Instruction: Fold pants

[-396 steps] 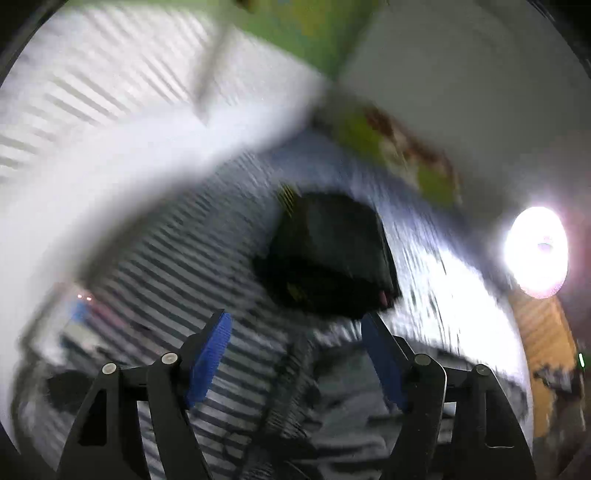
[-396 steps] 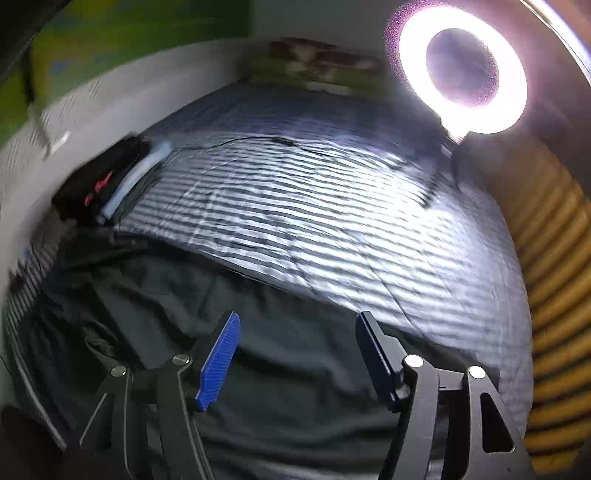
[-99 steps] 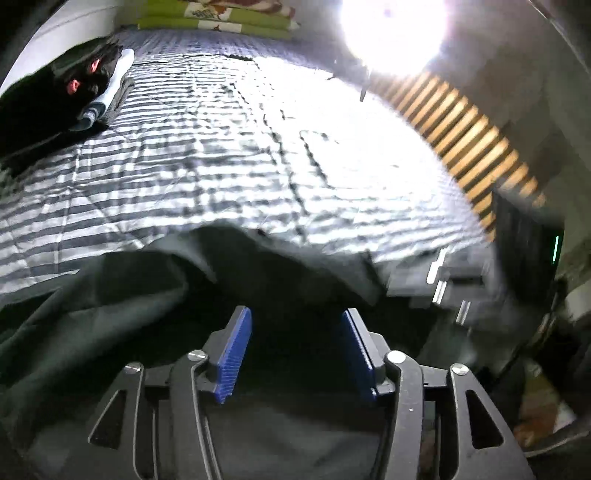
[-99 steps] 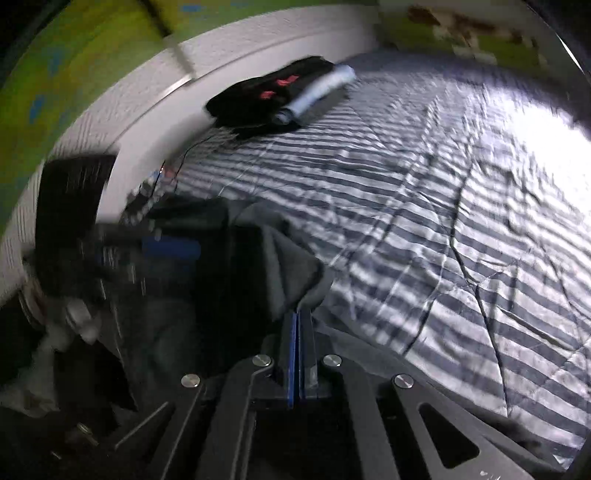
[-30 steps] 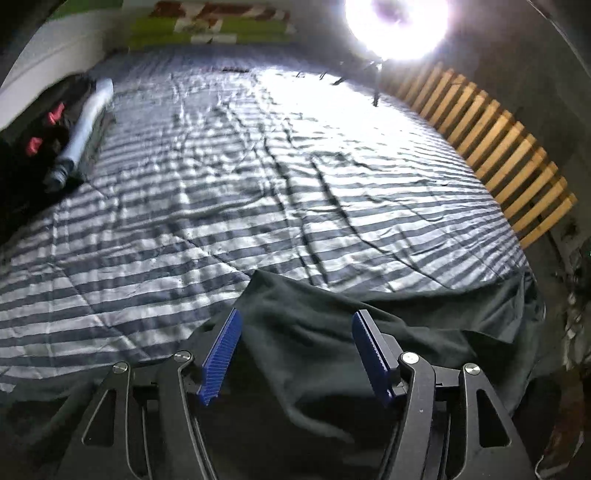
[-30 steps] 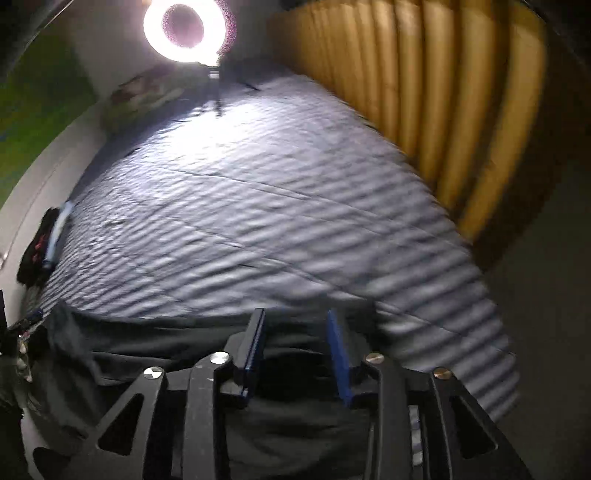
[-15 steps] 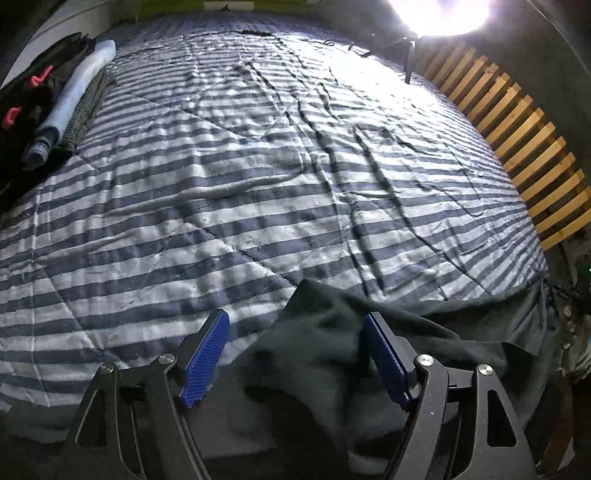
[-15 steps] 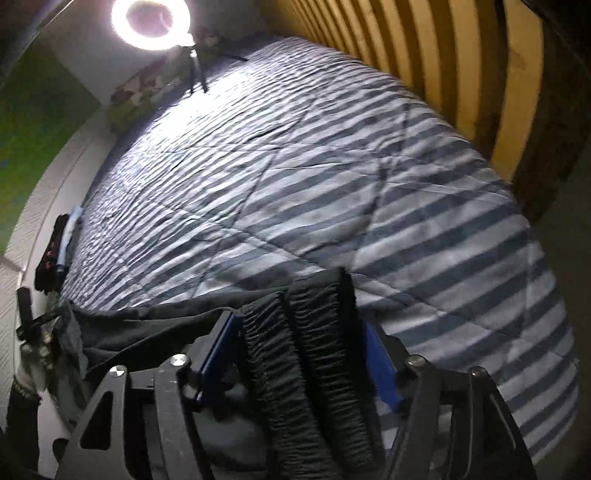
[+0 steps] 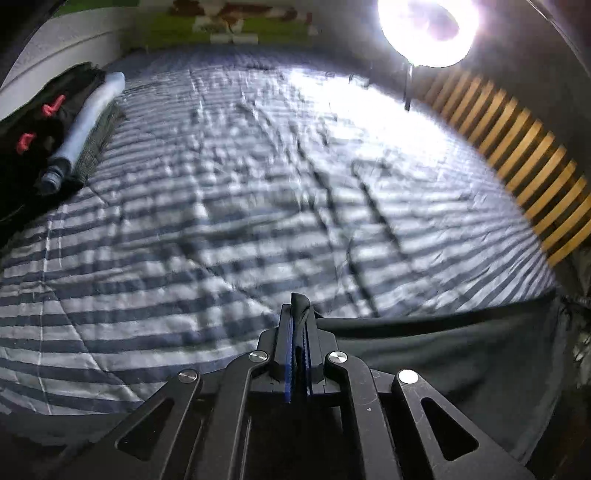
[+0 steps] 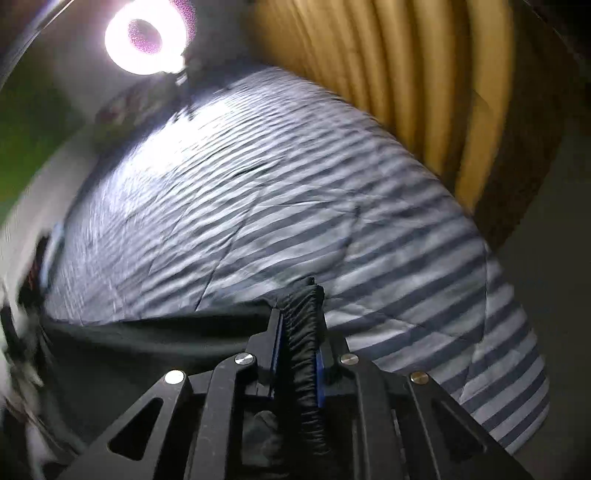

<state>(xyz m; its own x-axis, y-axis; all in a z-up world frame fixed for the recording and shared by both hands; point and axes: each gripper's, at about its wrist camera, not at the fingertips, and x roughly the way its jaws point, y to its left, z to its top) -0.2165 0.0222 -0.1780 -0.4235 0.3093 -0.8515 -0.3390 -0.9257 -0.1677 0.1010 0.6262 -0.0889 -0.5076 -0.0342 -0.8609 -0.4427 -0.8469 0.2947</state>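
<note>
Dark pants [image 9: 461, 350] stretch from my left gripper [image 9: 298, 321] toward the right edge of the left wrist view, above the near edge of a striped bed [image 9: 221, 206]. That gripper is shut on a thin fold of the fabric. In the right wrist view my right gripper [image 10: 301, 314] is shut on the gathered elastic waistband [image 10: 304, 332], and the pants [image 10: 155, 332] run off to the left, pulled taut between the two grippers. The lower part of the pants is hidden below the grippers.
A black bag [image 9: 33, 122] with a rolled pale-blue item [image 9: 88, 118] lies at the bed's far left. A ring light [image 9: 424, 26] on a stand shines at the far right corner. Wooden slats [image 9: 517, 155] line the bed's right side.
Both grippers were open around the fabric half a second ago; now each has shut on the pants, and the cloth is lifted and stretched between them.
</note>
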